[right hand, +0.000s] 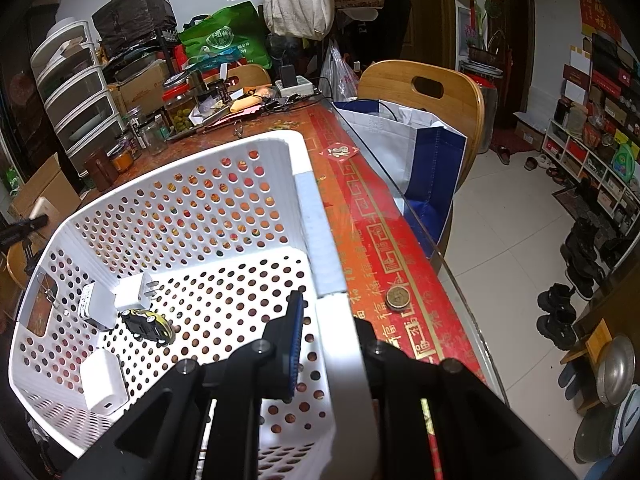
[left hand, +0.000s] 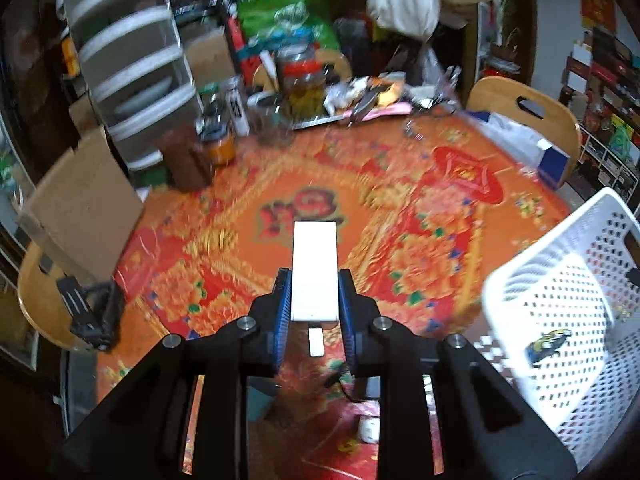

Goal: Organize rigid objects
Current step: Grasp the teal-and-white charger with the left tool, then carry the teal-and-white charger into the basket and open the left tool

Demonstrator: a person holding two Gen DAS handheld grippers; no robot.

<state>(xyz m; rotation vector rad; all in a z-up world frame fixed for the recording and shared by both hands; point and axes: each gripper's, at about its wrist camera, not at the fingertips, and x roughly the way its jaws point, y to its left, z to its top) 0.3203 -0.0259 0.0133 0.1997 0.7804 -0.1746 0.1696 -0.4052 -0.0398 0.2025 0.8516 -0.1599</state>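
My left gripper (left hand: 314, 280) is shut on a long white rectangular block (left hand: 314, 268) and holds it above the red patterned tablecloth (left hand: 280, 200). The white perforated basket (left hand: 568, 280) stands to its right. My right gripper (right hand: 326, 316) is shut on the basket's right rim (right hand: 320, 232); one finger is inside the basket, the other outside. In the basket lie a yellow toy car (right hand: 149, 324), a white plug adapter (right hand: 132, 292), another white charger (right hand: 94, 304) and a white charger block (right hand: 104, 386). The car also shows in the left wrist view (left hand: 548, 345).
A small white piece (left hand: 316, 342) and a small white jar (left hand: 369, 429) lie under my left gripper. A coin (right hand: 397, 298) lies on the table's right border. Jars (right hand: 180, 108), drawers (right hand: 76, 92) and clutter fill the far side. Wooden chair (right hand: 424, 92) with a bag stands right.
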